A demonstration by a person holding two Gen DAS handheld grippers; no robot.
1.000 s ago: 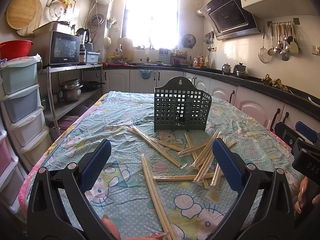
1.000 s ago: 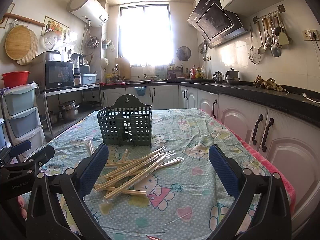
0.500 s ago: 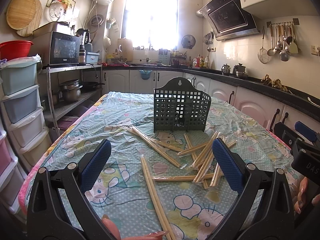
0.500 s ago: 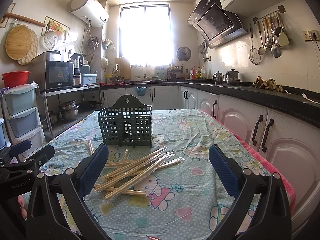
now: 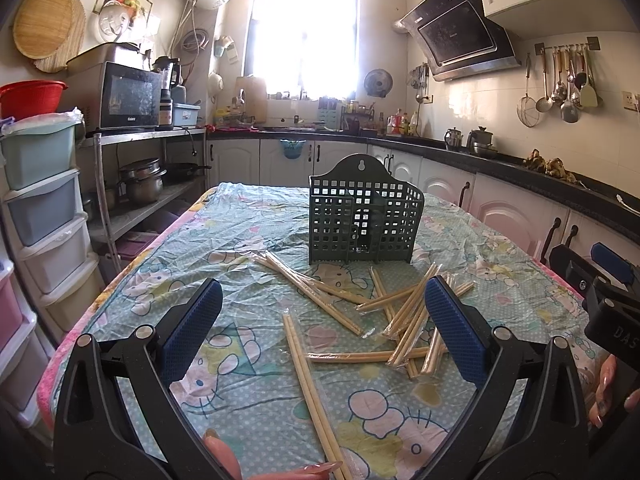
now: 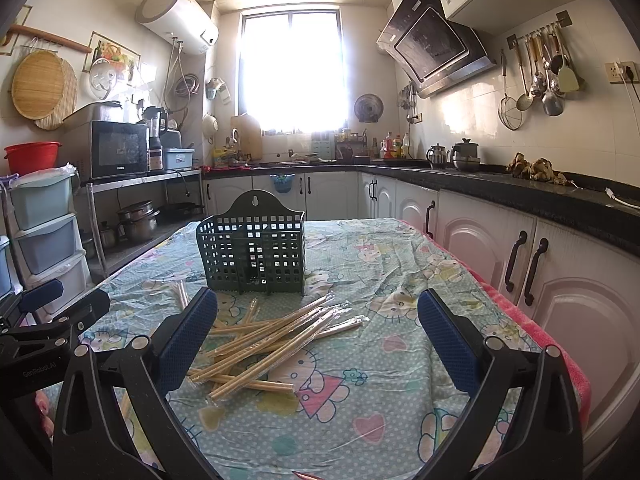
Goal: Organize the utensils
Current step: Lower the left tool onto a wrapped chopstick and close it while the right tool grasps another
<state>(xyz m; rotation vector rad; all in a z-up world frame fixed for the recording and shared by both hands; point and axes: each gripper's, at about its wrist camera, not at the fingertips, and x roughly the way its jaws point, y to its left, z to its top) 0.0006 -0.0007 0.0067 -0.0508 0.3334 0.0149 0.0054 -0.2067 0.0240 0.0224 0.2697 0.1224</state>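
Chopsticks (image 5: 360, 312) lie scattered in clear wrappers on the table (image 5: 248, 240), in front of the empty green holder (image 5: 364, 216). The left hand-held gripper (image 5: 320, 332) hovers with jaws wide apart, holding nothing; a long pair lies between its fingers, the pile to its right. The right hand-held gripper (image 6: 316, 336) is likewise spread and empty, with the pile toward its left finger. Risks: slick wrappers may slip from the pads; crossed sticks may lift together; a nudge may tip the holder.

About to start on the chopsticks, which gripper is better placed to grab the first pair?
Probably the right gripper: it is open with the chopstick pile lying between its fingers.
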